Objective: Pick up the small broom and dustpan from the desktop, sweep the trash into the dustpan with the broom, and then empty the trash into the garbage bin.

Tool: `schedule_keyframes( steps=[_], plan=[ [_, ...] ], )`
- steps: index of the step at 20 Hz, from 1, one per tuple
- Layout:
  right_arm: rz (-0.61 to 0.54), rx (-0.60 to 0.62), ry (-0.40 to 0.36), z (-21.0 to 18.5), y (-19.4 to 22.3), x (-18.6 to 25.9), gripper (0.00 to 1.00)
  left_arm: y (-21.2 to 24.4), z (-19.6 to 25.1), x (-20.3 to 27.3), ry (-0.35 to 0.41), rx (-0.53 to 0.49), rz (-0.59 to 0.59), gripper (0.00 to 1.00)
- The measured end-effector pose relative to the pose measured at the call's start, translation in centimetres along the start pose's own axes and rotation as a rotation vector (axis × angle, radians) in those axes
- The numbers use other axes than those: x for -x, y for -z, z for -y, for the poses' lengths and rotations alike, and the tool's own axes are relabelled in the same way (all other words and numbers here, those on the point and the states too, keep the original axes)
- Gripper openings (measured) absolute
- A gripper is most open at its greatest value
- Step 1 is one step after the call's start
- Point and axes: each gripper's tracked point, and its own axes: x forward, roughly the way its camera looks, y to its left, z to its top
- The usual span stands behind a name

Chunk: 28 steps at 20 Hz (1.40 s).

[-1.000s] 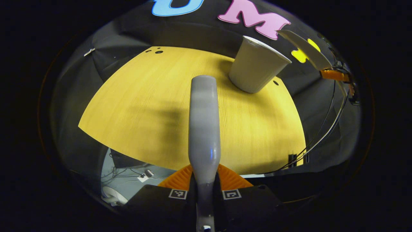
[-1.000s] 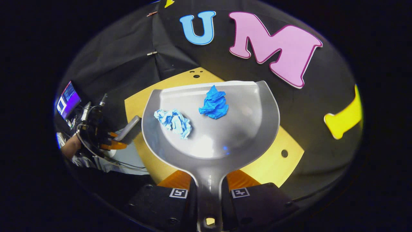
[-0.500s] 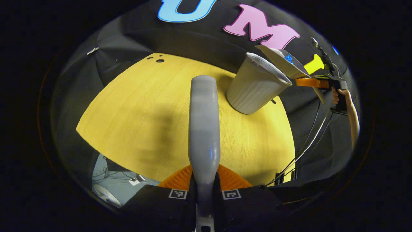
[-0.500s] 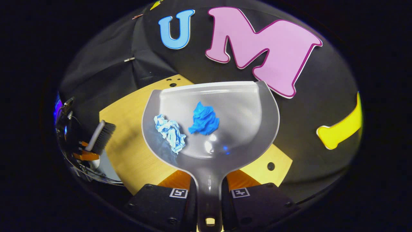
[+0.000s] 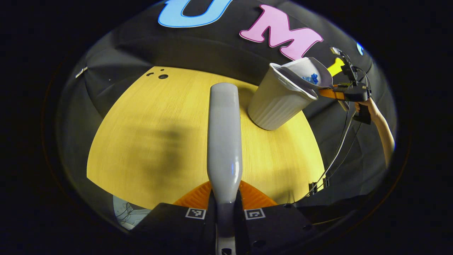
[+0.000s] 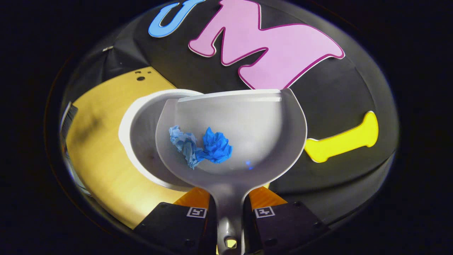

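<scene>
Over the last second you carried the dustpan (image 6: pixel 231 131) from over the open surface (image 5: pixel 148 141) to the garbage bin (image 5: pixel 279 101). In the right gripper view the bin's white rim and grey inside now sit directly under the pan's left half; a second ago only wood and cloth lay beneath it. In the left gripper view the pan went from high and right of the bin to resting at or just over the bin's far rim.

Both paper wads have slid back toward the handle: the pale blue wad (image 6: pixel 184 145) and the deep blue wad (image 6: pixel 216 148) now touch, low in the bowl. My reading: the pan is positioned but its lip is not yet tipped down, so the trash stays in the pan, not the bin.

Your right gripper (image 6: pixel 230 212) has its fingers clenched on the dustpan's narrow handle. Your left gripper (image 5: pixel 225 209) grips the broom (image 5: pixel 224 134) by its handle, held over the near surface, well apart from the bin.

Materials:
- Dustpan: smooth grey plastic, shovel-shaped, raised side walls, flat front lip, glossy enough to show a highlight.
- Bin: pale, tapered, vertically ribbed outside.
- Wads: crumpled, light, creased.
- Surface: yellow wood grain, matte.
</scene>
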Motion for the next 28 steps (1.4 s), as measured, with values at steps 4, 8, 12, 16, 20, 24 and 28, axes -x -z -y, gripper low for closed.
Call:
schedule_keyframes(
  steps=[4,8,12,16,20,24,28],
  plan=[
    [-0.039,0.055,0.106,0.9,0.3,0.0,0.34,0.3,-2.5,-0.1,0.050,-0.019,-0.032,0.25],
    [-0.038,0.145,0.238,1.8,0.2,-0.5,0.34,0.2,-4.6,-0.2,0.057,-0.058,-0.034,0.26],
    [-0.012,0.353,0.378,2.0,-0.4,0.2,0.34,0.3,-5.5,0.0,0.062,-0.098,-0.034,0.25],
    [-0.037,0.420,0.425,2.9,0.2,0.1,0.34,0.9,-5.5,0.1,0.084,-0.114,-0.053,0.25],
    [-0.053,0.490,0.441,3.1,0.2,0.1,0.41,1.7,-5.6,-0.1,0.093,-0.120,-0.071,0.29],
    [-0.048,0.630,0.499,2.6,-0.7,0.1,0.34,1.9,-5.6,-0.4,0.103,-0.120,-0.081,0.25],
    [-0.036,0.735,0.540,2.0,-1.5,0.4,0.34,2.6,-5.6,-0.5,0.104,-0.117,-0.090,0.26]
  ],
)
